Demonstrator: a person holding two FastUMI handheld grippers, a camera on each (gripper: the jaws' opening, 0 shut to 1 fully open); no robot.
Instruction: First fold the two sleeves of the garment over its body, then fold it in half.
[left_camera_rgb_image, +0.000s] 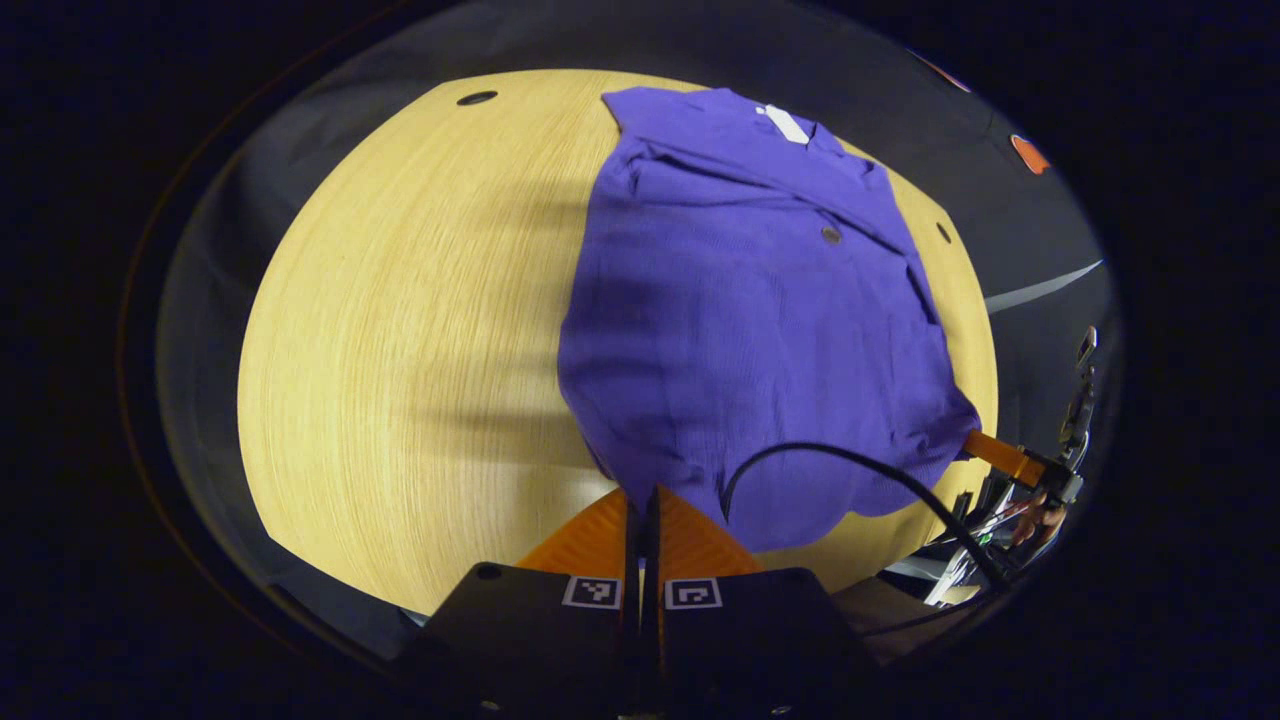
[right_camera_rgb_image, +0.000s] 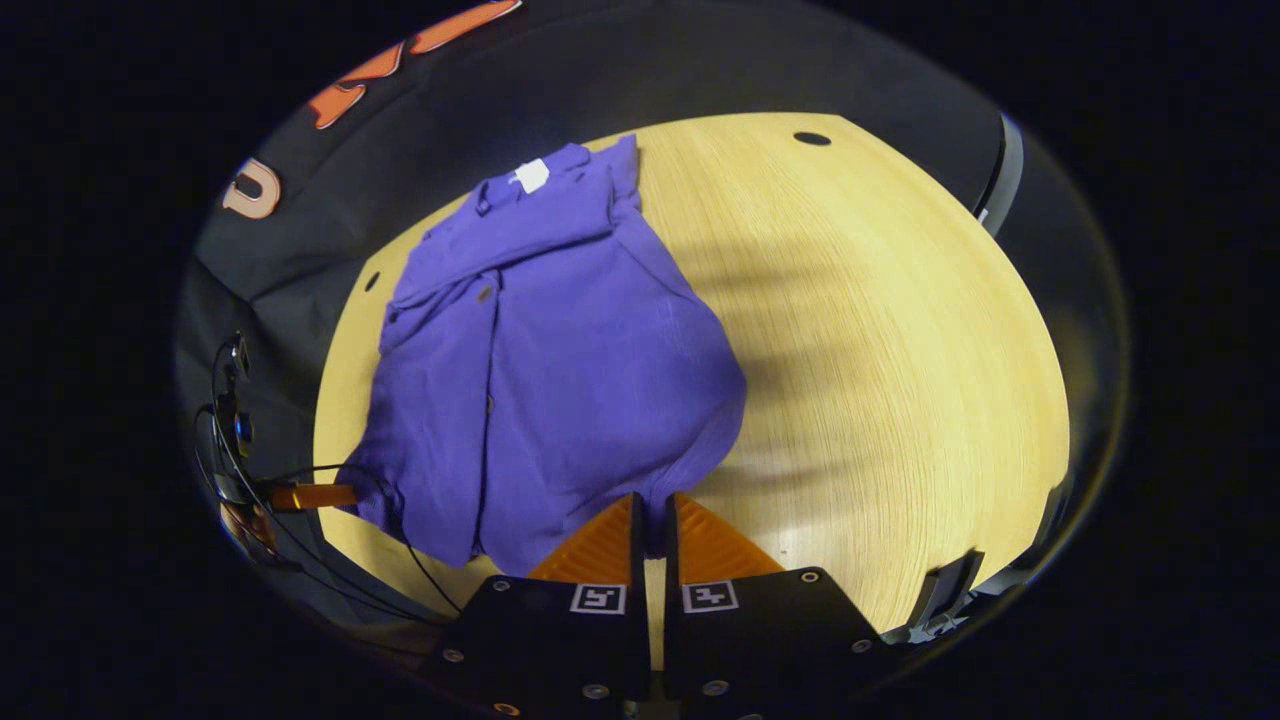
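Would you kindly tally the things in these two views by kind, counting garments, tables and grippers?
Purple garment: 1
Wooden table: 1
Grippers: 2, the left gripper and the right gripper
Total: 4

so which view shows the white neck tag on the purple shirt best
The right gripper view: the small white neck tag sits fairly flat-on at the collar of the purple fabric shirt. In the left gripper view the tag appears more slanted, near the far edge.
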